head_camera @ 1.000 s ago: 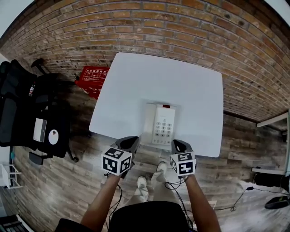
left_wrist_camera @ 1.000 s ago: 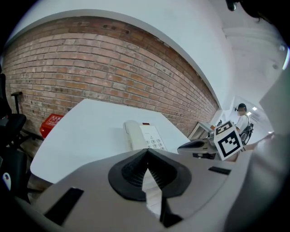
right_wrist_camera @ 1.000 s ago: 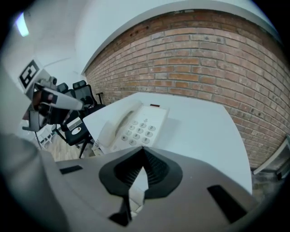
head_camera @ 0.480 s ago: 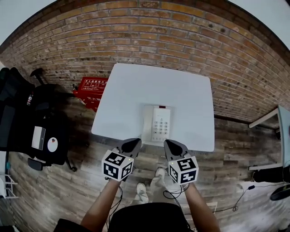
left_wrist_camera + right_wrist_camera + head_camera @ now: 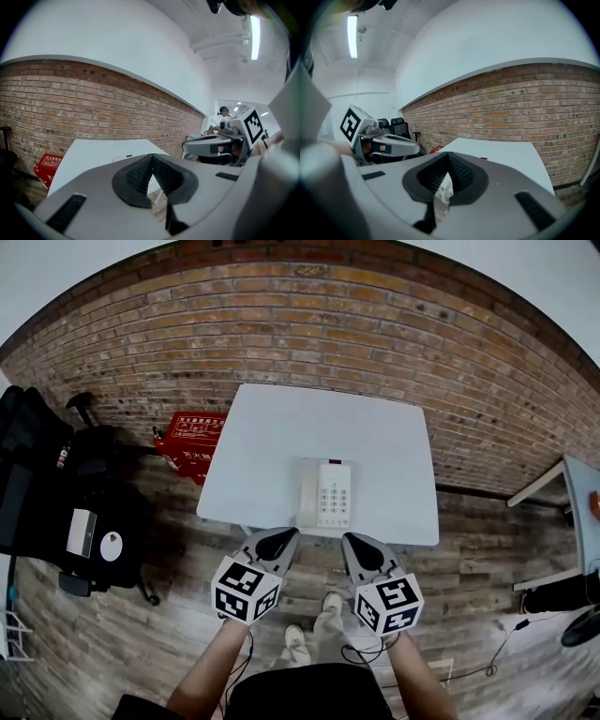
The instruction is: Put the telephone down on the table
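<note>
Probably light, stiff, slick: best to clamp telephone by its long sides using left gripper and right gripper, both closed, empty.

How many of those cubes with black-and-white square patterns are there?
2. One cube sits on the left gripper, the other cube on the right gripper, both just short of the table. None seems hidden.
</note>
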### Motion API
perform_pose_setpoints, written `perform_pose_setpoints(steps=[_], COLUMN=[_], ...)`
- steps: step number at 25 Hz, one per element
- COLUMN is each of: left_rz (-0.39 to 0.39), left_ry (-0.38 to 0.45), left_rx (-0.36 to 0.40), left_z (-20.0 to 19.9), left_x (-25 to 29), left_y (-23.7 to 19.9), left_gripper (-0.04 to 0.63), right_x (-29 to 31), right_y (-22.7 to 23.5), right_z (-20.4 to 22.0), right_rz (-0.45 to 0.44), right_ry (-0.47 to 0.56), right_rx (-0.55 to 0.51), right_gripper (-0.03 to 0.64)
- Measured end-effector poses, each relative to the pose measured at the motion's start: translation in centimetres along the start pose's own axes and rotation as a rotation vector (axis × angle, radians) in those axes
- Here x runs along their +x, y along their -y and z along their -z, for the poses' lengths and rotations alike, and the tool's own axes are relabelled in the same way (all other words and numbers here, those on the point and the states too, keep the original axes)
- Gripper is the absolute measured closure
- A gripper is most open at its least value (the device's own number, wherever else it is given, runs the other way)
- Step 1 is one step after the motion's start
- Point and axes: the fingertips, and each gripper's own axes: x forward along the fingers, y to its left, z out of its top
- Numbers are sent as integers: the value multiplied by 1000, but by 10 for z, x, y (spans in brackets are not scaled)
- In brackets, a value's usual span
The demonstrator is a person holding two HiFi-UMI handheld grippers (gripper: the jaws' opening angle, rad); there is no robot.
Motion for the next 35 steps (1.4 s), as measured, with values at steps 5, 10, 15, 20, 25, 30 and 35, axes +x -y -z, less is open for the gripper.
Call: perform_pose_setpoints(steps=[5, 10, 15, 20, 25, 30, 35], left_rz=[7, 25, 35, 24, 4, -15, -34], left_ry=[48, 70, 90, 110, 136, 159, 167], left_rx=[27, 55, 71, 90, 114, 124, 123], left_z=[-15, -25, -33, -43, -53, -58, -57], left_x=[-20, -30, -32, -34, -41, -44, -50], left_y=[13, 28, 43, 59, 84, 112, 134], left_gripper=[587, 587, 587, 586, 586, 588, 587], right_x=[-20, -36, -48, -67, -92, -118, -138], right_y=[-20, -34, -39, -43, -46, -46, -47], right_z=[-20, -38, -47, -59, -64, -68, -71], right_rz=[-1, 0, -8, -24, -52, -78, -103], right_ry=[67, 117, 145, 188, 213, 232, 251], right_rx=[-21, -53, -81, -109, -124, -137, -146], right_gripper=[607, 607, 607, 607, 607, 607, 607])
